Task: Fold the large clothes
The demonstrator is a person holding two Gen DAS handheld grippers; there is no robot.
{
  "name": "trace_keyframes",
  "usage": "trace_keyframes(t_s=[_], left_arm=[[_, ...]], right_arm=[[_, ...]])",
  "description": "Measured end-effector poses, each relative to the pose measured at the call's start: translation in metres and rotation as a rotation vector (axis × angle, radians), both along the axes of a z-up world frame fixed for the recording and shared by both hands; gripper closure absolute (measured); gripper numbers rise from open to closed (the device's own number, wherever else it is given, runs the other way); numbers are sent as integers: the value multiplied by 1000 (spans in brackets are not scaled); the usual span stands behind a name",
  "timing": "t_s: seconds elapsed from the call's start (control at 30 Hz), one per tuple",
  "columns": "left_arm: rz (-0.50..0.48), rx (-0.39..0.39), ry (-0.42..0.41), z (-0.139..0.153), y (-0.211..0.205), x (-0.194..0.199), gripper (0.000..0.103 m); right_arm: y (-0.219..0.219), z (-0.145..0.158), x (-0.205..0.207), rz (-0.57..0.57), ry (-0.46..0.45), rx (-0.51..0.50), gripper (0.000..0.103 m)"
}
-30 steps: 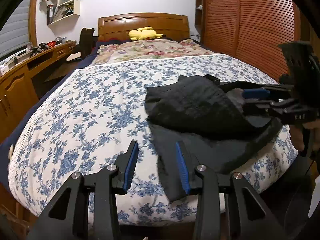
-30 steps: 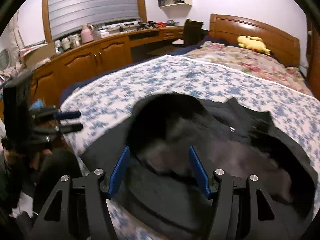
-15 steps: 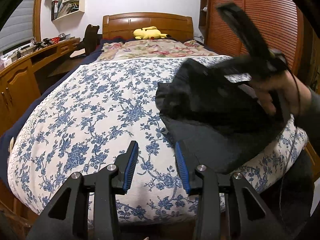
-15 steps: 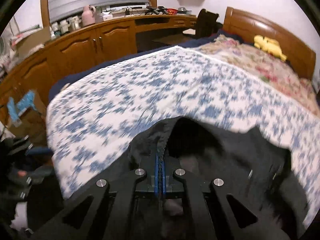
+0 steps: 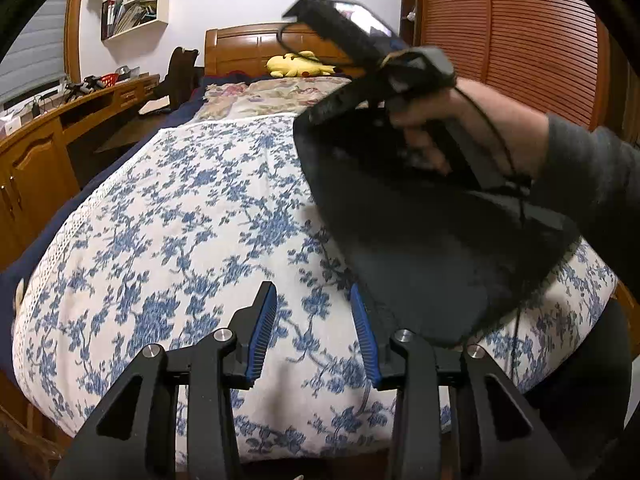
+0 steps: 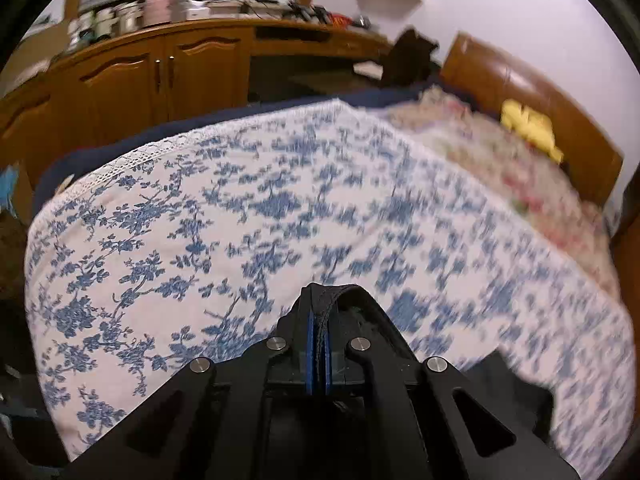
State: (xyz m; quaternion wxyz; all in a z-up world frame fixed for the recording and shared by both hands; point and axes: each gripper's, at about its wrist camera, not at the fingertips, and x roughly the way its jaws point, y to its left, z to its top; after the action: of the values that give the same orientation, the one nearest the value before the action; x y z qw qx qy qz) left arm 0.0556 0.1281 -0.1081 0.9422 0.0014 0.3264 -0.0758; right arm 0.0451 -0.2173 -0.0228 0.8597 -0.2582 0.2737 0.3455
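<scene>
**Dark garment held up over the flowered bed**

In the right wrist view much is blurred: the far half of the bedspread (image 6: 280, 208), the yellow plush toy (image 6: 528, 128) and the things on the wooden cabinet (image 6: 168, 68) are smeared, so small details cannot be read. The garment there is mostly hidden under the tool; only a thin dark edge shows between the blue pads, and one more dark piece (image 6: 516, 384) shows at the lower right, cut off by the frame.

In the left wrist view the shape of the dark garment (image 5: 420, 248) is hard to make out; sleeves or collar cannot be told. The person's right hand (image 5: 452, 128) and a cable cover its top part.

The right gripper (image 6: 317, 344) is closed on an edge of the garment, the pads pressed on the cloth. It holds the garment up in the air above the right side of the bed.

The left gripper (image 5: 314, 328) is wide apart and holds nothing. It hovers low over the bedspread near the foot of the bed. The lower part of the hanging garment is just beside its right finger (image 5: 366, 340), to the right and above.
</scene>
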Motion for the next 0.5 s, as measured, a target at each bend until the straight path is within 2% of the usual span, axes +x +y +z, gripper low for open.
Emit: trace_keyframes(t_s=[0.07,0.1,0.13,0.17,0.2,0.23,0.33,0.5], left_arm=[[-5,-3,-9,4,-4,3,63],[-11,-4,-13,7,-9,6,63],[-15,-5,-17,9,-12,8,63],[-22,-6,-23,11,-17,11,63],[-30,-6,-26,14,-22,13,63],[-36,-6,-29,15,-25,15,63],[-62,-6,-43,23,-44,22,63],[-100,-19,-63,32,-76,37,63]], right_arm=[[-8,-1,2,-9,12,9,95],[-14,1,1,-3,10,21,89],[-23,5,-1,1,6,38,77],[-31,12,-3,-2,-1,56,70],[-42,18,-5,-6,-6,74,57],[-55,25,-8,-9,-8,94,51],[-107,44,-25,-8,-24,142,48],[-209,44,-48,-60,-67,116,46]])
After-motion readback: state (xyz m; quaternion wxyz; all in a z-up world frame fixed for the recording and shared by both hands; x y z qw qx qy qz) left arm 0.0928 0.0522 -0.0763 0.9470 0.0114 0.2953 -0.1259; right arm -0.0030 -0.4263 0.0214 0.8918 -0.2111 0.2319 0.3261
